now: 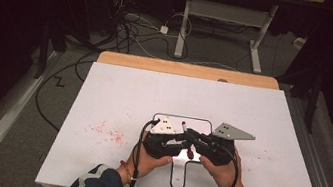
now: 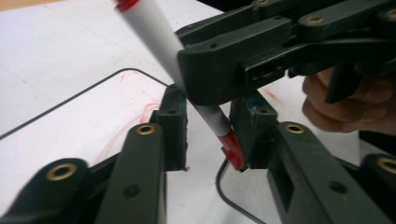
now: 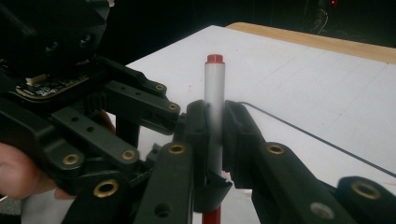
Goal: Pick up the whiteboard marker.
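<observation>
While the right gripper is clamping a marker between its two black jaws, the jaws are standing narrow, pressed against the white barrel on both sides. Marker: white cylindrical barrel, red end piece at the top, a red section at the lower end; it is standing roughly upright in the right gripper view and leaning in the left gripper view. In the high view it is showing as a thin white stick with red ends, held above the white board between the two hands, over a thin black outline drawn on the board.

The left gripper is standing with its jaws partly open, one on each side of the marker's red lower end; that end is lying close against the right-hand jaw, and whether the jaw is touching it cannot be told. The left-hand jaw is standing clear of it.

The left gripper view is showing the right gripper crossing in front, gripping the barrel higher up, with fingers of the right hand behind it; faint red marks are showing on the board inside the outline. The right gripper view is showing the left gripper's body at the left with part of a hand. The high view is adding a scatter of red specks on the board to the left of the hands, the wooden table edge beyond, and cables on the floor.
</observation>
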`<state>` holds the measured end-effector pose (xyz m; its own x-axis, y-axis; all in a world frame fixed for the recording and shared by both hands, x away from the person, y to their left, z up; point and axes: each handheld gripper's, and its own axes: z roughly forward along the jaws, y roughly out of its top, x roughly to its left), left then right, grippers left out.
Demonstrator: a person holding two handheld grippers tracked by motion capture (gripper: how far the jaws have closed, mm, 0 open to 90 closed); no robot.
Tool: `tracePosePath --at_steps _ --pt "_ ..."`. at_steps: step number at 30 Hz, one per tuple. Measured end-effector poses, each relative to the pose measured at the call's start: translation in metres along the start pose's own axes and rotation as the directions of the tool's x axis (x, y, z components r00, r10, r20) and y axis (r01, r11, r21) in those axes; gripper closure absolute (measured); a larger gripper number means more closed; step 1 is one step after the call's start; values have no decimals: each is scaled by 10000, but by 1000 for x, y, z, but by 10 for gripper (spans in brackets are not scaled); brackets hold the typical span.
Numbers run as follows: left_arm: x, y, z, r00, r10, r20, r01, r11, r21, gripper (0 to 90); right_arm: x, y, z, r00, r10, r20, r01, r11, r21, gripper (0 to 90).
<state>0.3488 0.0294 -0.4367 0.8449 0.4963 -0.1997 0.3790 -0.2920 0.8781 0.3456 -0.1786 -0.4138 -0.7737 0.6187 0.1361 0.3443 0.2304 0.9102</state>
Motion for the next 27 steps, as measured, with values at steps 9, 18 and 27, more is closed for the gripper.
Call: tracePosePath --at_steps 9,18,27 --pt "8 6 5 9961 863 -193 -860 9962 142 787 -3 2 -7 9993 140 351 -133 9997 -227 793" --pt "10 5 8 9822 1832 -422 -1817 9826 377 788 -12 3 -34 9905 -345 1332 390 9988 -311 532" --pt "15 0 6 9681 2360 -845 -2294 9700 811 788 -20 -18 -70 9099 -2466 3336 2437 9685 511 422"
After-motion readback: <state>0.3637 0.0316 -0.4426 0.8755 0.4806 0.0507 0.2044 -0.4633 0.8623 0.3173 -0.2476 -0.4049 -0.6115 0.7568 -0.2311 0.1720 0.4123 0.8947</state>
